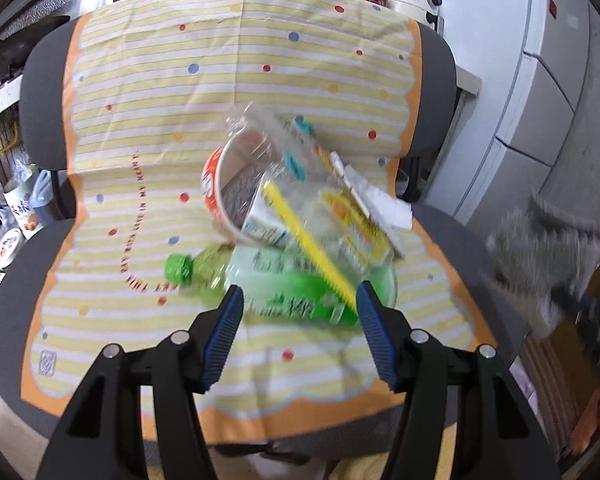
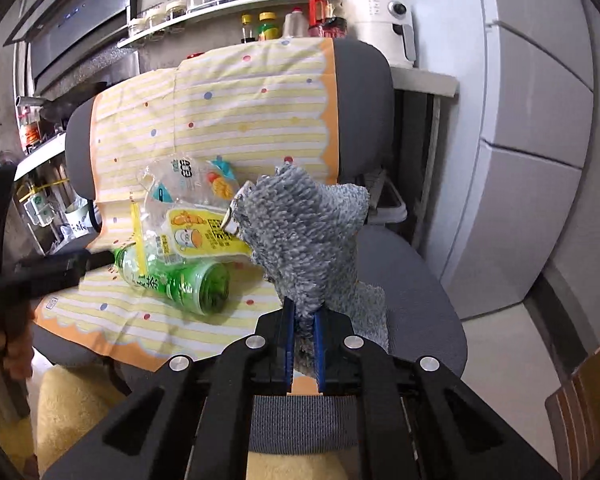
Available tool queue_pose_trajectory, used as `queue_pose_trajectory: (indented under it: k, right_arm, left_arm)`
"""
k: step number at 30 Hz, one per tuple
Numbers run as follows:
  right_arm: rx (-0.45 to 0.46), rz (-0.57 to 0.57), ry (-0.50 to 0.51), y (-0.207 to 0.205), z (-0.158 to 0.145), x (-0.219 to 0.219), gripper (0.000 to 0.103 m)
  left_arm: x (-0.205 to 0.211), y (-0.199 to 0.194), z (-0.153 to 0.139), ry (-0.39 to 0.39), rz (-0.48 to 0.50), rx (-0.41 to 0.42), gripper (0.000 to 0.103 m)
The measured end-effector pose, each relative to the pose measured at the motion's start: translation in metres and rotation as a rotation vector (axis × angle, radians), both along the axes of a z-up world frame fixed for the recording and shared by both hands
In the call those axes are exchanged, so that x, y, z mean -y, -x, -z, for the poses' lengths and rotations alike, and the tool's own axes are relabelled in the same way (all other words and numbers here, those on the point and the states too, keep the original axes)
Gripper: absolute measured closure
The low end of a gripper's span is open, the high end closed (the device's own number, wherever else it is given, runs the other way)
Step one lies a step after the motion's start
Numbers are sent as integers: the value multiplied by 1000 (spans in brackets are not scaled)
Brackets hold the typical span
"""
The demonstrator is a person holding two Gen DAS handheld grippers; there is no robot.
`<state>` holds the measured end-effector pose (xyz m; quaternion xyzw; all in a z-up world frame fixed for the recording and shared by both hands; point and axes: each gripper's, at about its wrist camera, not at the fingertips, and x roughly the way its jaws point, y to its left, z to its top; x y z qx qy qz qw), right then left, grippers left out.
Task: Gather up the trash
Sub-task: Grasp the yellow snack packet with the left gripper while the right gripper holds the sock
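Right gripper (image 2: 303, 338) pinches grey cloth (image 2: 308, 232); left gripper (image 1: 298, 316) gapes above bottle (image 1: 260, 280).

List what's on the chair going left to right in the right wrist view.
Green bottle → yellow snack wrapper → grey cloth held in the right gripper.

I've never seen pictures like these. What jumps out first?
A heap of trash sits mid-seat on an office chair draped in a yellow striped cloth: a green bottle lying on its side, with a paper cup and clear wrappers piled over and behind it. The left gripper hangs open just before the bottle. The right gripper pinches a fuzzy grey cloth at the seat's right side.
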<state>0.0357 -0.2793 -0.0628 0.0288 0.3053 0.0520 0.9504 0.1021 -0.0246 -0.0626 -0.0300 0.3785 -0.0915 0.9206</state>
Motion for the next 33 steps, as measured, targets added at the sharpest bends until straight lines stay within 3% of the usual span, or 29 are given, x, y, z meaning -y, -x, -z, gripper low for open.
queue_pose_trajectory:
  k: [12, 15, 19, 22, 25, 33]
  right_arm:
    - [-51, 8, -22, -7, 18, 4, 94]
    - [-60, 5, -22, -8, 20, 2, 94]
    - [-60, 4, -24, -6, 19, -1, 94]
    - [-53, -1, -19, -1, 16, -3, 94]
    - [-48, -6, -20, 2, 13, -6, 94]
    - [-20, -16, -22, 15, 0, -17, 94]
  left_arm:
    - [13, -73, 19, 65, -5, -88, 46]
    - [14, -81, 22, 118, 14, -98, 47]
    - [14, -84, 22, 157, 29, -109, 76]
    - [10, -72, 14, 181, 39, -73, 93]
    - [4, -52, -1, 194, 60, 1, 100]
    - [-16, 8, -38, 194, 78, 150, 102]
